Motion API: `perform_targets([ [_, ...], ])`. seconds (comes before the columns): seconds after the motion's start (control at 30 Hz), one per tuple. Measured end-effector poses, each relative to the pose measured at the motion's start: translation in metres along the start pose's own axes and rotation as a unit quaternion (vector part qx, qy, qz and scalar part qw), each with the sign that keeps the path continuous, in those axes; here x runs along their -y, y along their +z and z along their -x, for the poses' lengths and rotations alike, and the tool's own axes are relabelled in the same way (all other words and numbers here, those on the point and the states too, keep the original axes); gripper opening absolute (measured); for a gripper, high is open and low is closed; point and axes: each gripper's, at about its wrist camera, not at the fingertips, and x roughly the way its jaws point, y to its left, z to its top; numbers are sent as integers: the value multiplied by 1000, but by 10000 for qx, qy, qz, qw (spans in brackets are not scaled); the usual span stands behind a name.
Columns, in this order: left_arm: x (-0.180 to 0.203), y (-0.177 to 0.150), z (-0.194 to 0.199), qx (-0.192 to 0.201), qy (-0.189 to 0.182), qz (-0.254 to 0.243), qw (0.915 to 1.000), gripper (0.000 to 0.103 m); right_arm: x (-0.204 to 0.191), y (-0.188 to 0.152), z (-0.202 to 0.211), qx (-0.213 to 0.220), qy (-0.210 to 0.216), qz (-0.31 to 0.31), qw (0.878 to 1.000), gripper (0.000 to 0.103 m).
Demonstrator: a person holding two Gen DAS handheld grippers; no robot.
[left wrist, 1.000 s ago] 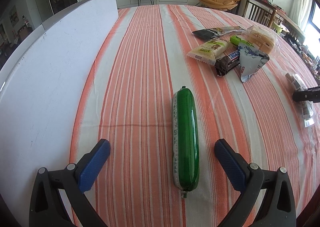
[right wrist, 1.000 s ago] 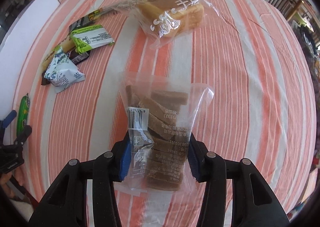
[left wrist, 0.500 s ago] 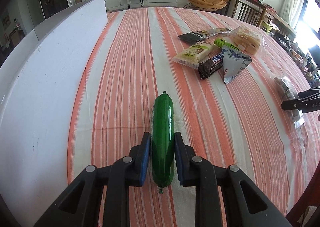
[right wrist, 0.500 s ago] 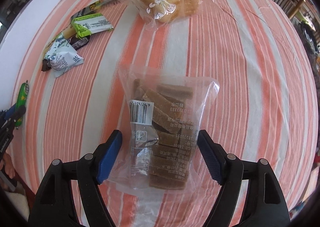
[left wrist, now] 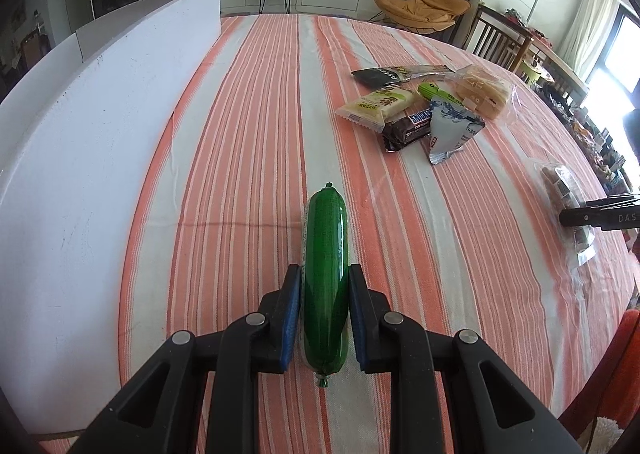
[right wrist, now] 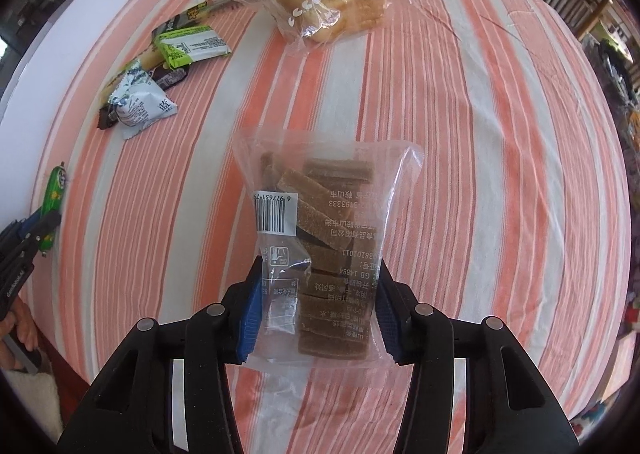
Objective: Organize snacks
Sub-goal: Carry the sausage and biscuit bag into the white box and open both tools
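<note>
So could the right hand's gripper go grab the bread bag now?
Probably not yet: the right gripper is already shut on the bag of brown bars. The cloth up to the bread bag looks clear, though.

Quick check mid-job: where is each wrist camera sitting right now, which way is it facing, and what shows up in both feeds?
Left wrist: behind the left gripper, low, facing along the striped tablecloth toward the TV wall; its fingers clamp the green sausage.
Right wrist: behind the right gripper, looking steeply down at the tablecloth; its fingers grip the clear bag of brown bars.
Shared: both see the sausage, the snack pile with the bread bag, and the other gripper.
</note>
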Motion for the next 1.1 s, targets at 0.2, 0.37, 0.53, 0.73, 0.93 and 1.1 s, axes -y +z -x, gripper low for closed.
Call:
perform_targets([
  [0.2,7,-3,19,68,-260,76,9996,22,-8,-5,12,282,-350,366,9983,51],
  [0.37,12,-6,45,342,-391,178,9985,22,-11,-28,37,640,37,333,9974,51],
  [0.53,14,-7,70,673,-142,168,9975,22,-28,-45,44,677,92,399,9969,51],
  [0.73,-3,2,102,771,-404,456,9952,22,-78,-40,41,621,-496,1141,9903,51],
  [0.93,-82,25,164,1118,-337,1014,9880,22,-158,-9,79,857,542,1470,9839,51],
  [1.1,-177,45,190,1250,743,1483,9782,22,-298,48,142,1500,1571,2189,9513,51],
])
